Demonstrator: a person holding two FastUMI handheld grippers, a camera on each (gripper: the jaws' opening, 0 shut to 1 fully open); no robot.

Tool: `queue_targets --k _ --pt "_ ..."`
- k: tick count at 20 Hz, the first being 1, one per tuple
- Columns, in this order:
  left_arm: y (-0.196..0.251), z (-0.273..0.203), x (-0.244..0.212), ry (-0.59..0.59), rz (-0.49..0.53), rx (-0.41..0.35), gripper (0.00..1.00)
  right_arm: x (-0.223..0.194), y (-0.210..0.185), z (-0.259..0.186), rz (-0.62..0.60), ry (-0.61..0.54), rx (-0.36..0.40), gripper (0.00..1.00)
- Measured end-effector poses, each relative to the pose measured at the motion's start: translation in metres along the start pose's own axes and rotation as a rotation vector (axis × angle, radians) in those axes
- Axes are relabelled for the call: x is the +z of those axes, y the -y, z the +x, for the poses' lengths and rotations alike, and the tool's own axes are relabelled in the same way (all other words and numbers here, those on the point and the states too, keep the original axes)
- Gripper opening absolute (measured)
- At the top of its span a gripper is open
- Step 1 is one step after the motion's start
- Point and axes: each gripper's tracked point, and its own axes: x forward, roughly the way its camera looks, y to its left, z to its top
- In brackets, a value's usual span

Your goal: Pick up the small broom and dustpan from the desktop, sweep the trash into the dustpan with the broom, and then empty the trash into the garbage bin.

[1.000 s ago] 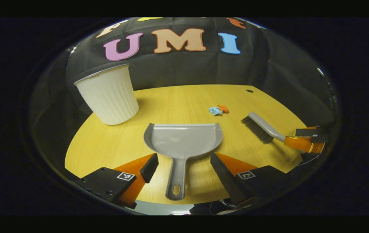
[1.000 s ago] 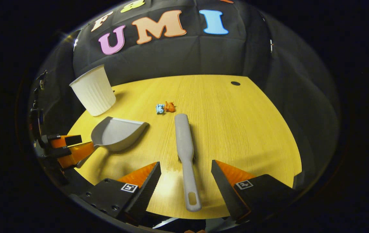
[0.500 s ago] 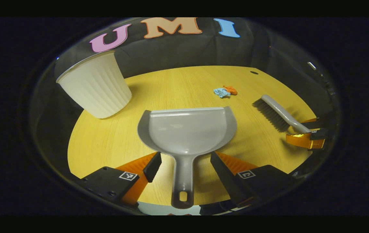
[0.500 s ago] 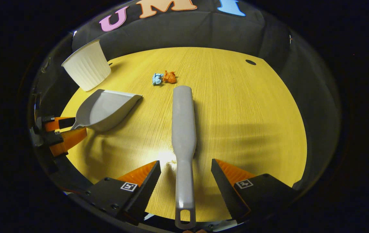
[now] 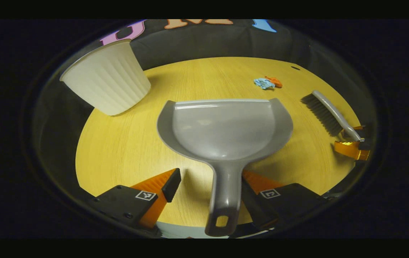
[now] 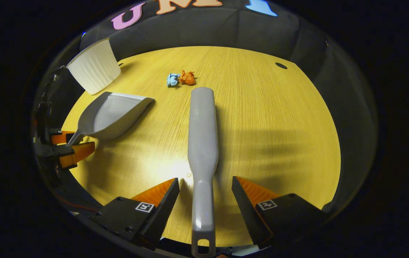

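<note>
Left gripper view: the round yellow wood-grain desktop (image 5: pixel 118 154) is seen with every task item on it. Largest is the white ribbed plastic garbage bin (image 5: pixel 105 82), upright at far left, well apart from the trash. Next, the grey plastic dustpan (image 5: pixel 226 125) is laid flat, its handle running back between the fingers of the left gripper (image 5: pixel 208 186); the fingers are spread, the right one just beside or touching the handle (contact cannot be told), the left one clearly off it. The grey plastic small broom (image 6: pixel 202 143) is laid lengthwise in the right gripper view, handle centred between the parted fingers of the right gripper (image 6: pixel 204 195), with gaps on both sides. Smallest, the crumpled blue and orange paper scraps (image 6: pixel 181 78) are seen just beyond the broom tip, unswept.

Step judged: pickup, both tools straddled but not yet clamped. Next, both grippers need to be closed on the handles, then lifted (left handle sits off-centre, so a skewed grip is possible).
</note>
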Motion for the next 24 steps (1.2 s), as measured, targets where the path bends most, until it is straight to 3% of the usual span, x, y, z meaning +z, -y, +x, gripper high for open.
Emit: queue_targets --k 2,3,4,5,6,7,8,16,21,24 --pt "0.005 0.001 0.002 -0.007 0.004 -0.029 0.81 -0.004 -0.003 0.004 -0.007 -0.023 0.007 0.77" --pt "0.007 0.002 0.001 -0.011 0.009 -0.034 0.66 -0.003 -0.002 0.005 -0.011 -0.020 -0.002 0.72" --pt "0.010 0.004 0.003 -0.021 0.017 -0.041 0.55 0.000 -0.001 0.005 -0.017 -0.010 -0.008 0.53" --pt "0.013 0.008 0.002 -0.033 0.034 -0.043 0.33 -0.001 0.000 0.004 -0.013 -0.004 -0.014 0.35" --pt "0.011 0.006 0.002 -0.033 0.048 -0.049 0.32 -0.002 -0.002 0.004 -0.009 -0.011 -0.011 0.27" --pt "0.012 0.006 0.003 -0.030 0.055 -0.056 0.30 -0.003 -0.003 0.004 -0.006 -0.022 -0.006 0.29" --pt "0.011 0.005 0.003 -0.016 0.071 -0.068 0.29 -0.002 -0.004 0.004 -0.009 -0.024 0.001 0.25" --pt "0.009 0.003 0.003 0.037 0.131 -0.105 0.27 0.007 -0.004 -0.008 -0.014 0.025 0.040 0.23" --pt "-0.003 -0.004 0.018 0.073 0.159 -0.119 0.27 0.039 0.009 -0.023 -0.011 0.078 0.034 0.23" --pt "-0.015 -0.016 0.034 0.105 0.226 -0.136 0.26 0.073 0.028 -0.026 -0.038 0.109 -0.011 0.22"
